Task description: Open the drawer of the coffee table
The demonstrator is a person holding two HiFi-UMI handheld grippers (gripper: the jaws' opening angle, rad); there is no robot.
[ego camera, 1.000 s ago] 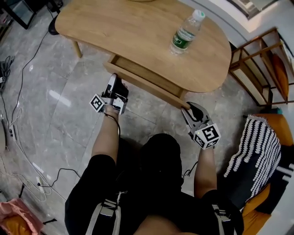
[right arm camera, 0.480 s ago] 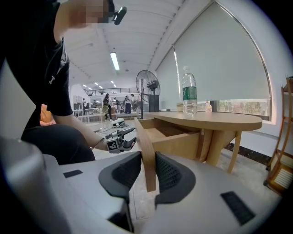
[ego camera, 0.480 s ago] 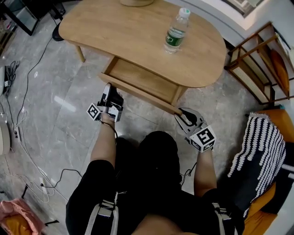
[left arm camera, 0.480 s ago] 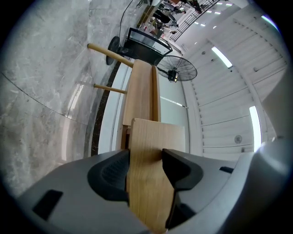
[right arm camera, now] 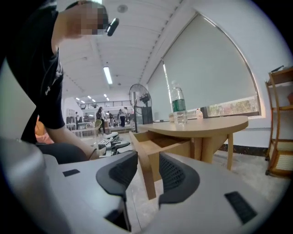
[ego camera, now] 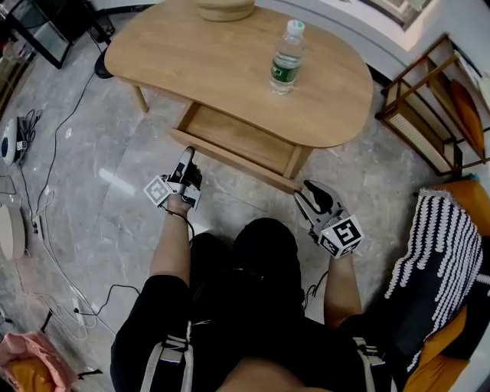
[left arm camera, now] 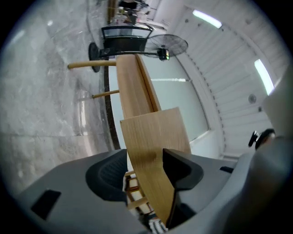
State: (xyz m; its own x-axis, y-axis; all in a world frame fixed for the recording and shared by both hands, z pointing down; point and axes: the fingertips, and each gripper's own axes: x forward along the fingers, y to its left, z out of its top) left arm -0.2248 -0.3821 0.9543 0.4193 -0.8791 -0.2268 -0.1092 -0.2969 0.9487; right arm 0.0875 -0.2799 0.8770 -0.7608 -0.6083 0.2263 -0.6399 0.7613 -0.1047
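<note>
The oval wooden coffee table (ego camera: 230,61) has its drawer (ego camera: 237,138) pulled well out toward me. My left gripper (ego camera: 188,155) sits at the left end of the drawer front (ego camera: 230,159). In the left gripper view the panel (left arm camera: 153,151) runs between the jaws of that gripper (left arm camera: 146,171); one pad lies against it and a gap shows at the other. My right gripper (ego camera: 305,196) is at the front's right end. Its jaws have just been opening, and the panel's end (right arm camera: 145,160) stands between the pads (right arm camera: 176,176) without being pressed.
A plastic water bottle (ego camera: 285,57) and a beige bowl (ego camera: 224,9) stand on the table top. A wooden rack (ego camera: 436,99) and a striped cushion (ego camera: 429,245) lie to the right. Cables (ego camera: 46,214) trail over the tiled floor on the left. My legs are close below the drawer.
The drawer has slid further out of the table. Both grippers have drawn back toward me with it, and the right one's jaws stand wider than before.
</note>
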